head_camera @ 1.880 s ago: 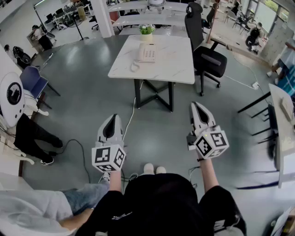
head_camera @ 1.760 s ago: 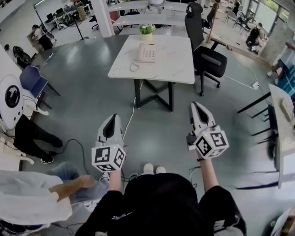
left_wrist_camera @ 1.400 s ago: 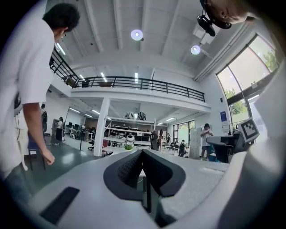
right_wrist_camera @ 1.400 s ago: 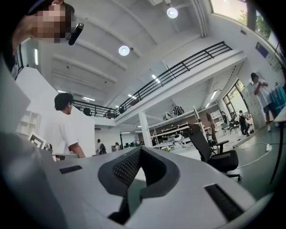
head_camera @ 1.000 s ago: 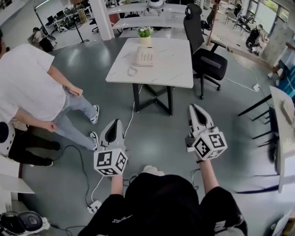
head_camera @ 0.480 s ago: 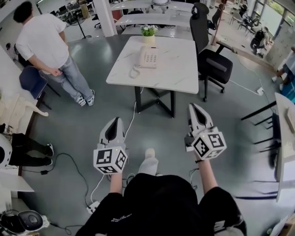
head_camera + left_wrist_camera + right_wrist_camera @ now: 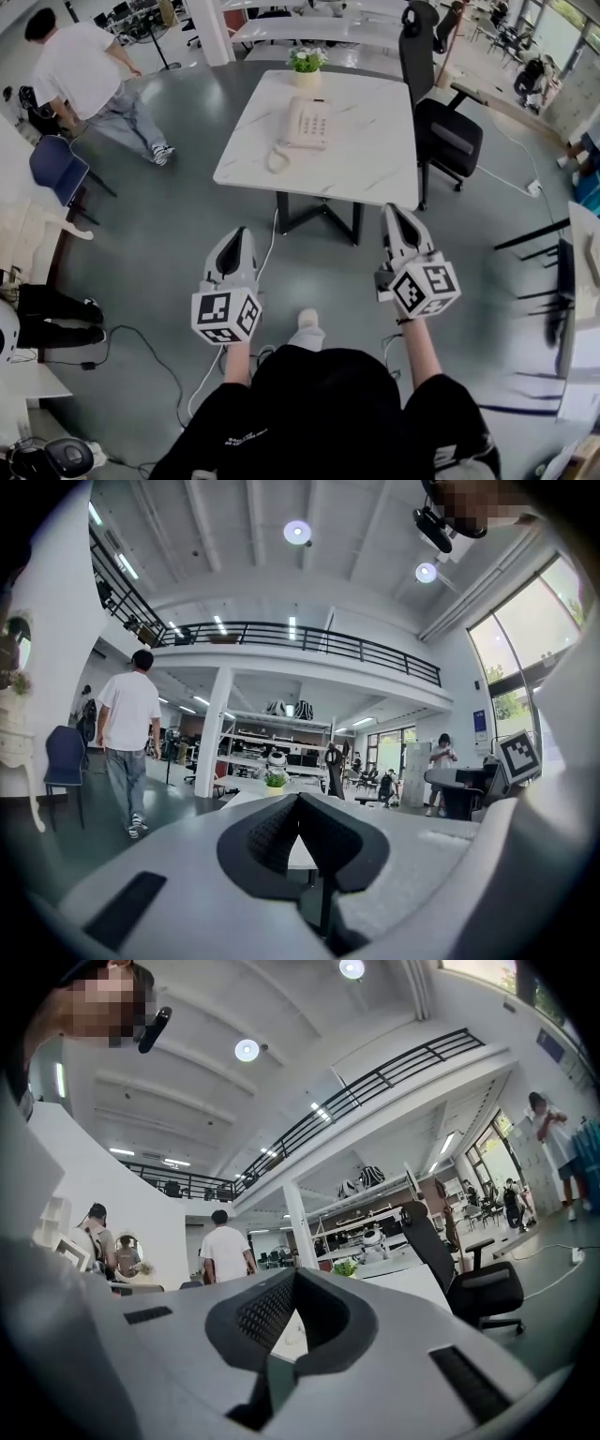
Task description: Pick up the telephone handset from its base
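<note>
"White on white: the telephone (image 7: 307, 123) sits on the far half of the pale marbled desk (image 7: 375, 155), with the handset (image 7: 296, 122) resting on its base (image 7: 317, 124)," says the first. "Where do the tools stand to it?"

"Well short of it," says the second. "The person (image 7: 319, 403) stands on the floor (image 7: 159, 216) before the desk's near edge, with the left tool (image 7: 236, 232) and right tool (image 7: 393, 209) held out level, side by side. The telephone lies ahead of both, between their two lines."

"Which hand is nearer?"

"There's little in it. It's the left by a shade, going by the head view. The handset also seems to lie along the base's left side, with the curly cord (image 7: 277, 159) trailing off that side toward the near edge. That would favour the left hand, though it is all small at this range."

"And its long axis?"

"It runs away from the person, roughly in line with the way the tools point. A tool coming straight in would meet it end-on, so the jaws would likely need to straddle it across its width, from above."

"Are the jaws ready?"

"No. In each gripper view the two jaws meet at the tips with nothing between them, so both tools are closed and empty. They would have to part before any grasp."

"So the step in hand?"

"The approach, by the look of it. The handset is not yet lifted."
</note>
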Demonstrator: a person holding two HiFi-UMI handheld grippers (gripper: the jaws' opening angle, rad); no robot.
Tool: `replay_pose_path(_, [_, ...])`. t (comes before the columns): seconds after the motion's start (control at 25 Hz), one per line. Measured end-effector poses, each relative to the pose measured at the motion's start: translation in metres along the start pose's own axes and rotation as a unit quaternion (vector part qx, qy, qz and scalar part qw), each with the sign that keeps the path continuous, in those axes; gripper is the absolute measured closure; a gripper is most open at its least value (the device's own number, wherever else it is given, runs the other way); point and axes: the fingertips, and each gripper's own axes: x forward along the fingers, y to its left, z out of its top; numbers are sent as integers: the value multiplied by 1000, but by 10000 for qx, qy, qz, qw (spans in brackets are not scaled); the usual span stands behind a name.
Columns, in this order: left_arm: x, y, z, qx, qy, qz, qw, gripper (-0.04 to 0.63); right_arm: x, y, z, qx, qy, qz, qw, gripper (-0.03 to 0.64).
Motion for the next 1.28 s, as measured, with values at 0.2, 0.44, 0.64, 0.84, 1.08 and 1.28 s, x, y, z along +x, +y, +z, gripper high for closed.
replay_pose_path(0.2, [43, 17, 3, -18, 31, -137, 9999, 597, 42, -8, -4, 20, 29, -52, 10000, 626])
replay_pose_path(0.44, [82, 33, 7, -19, 45, -305, 9995, 597, 82, -17, -7, 6, 25, -161, 9999, 626])
replay_pose_path(0.64, [107, 47, 4, -27, 81, -362, 9993, 597, 110, -16, -14, -41, 36, -133, 9999, 626])
replay_pose_path(0.84, [124, 55, -2, -50, 202, -403, 9990, 597, 132, -22, -21, -13, 108, -146, 9998, 626])
replay_pose_path(1.08, [142, 71, -8, -72, 291, -270, 9992, 597, 159, -32, -27, 47, 165, -136, 9998, 626])
replay_pose_path(1.28, [172, 83, -14, -157, 351, -147, 9992, 597, 190, -48, -34, 42, 275, -92, 9996, 626])
